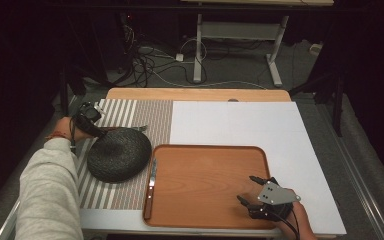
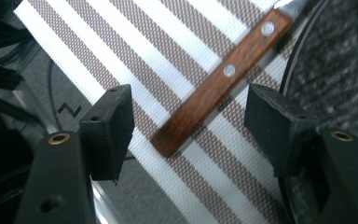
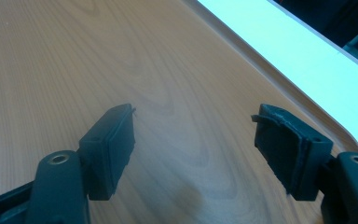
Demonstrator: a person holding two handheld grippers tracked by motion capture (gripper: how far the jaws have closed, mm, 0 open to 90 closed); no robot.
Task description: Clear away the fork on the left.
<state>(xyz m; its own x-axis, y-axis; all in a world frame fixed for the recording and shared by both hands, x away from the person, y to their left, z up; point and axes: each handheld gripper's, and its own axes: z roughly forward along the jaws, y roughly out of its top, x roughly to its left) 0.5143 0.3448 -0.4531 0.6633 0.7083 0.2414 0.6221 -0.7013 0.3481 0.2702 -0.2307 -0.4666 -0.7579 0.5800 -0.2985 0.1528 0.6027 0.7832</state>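
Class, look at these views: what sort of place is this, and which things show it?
Probably a lab or workshop with a mock dining setup: loose cables on the floor, an adjustable desk frame, and a striped placemat beside a wooden tray.

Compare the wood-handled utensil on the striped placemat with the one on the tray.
The utensil on the placemat lies beside the dark round mat, between the left gripper's open jaws; the utensil on the tray lies along the tray's left rim, untouched. Both have brown wooden handles.
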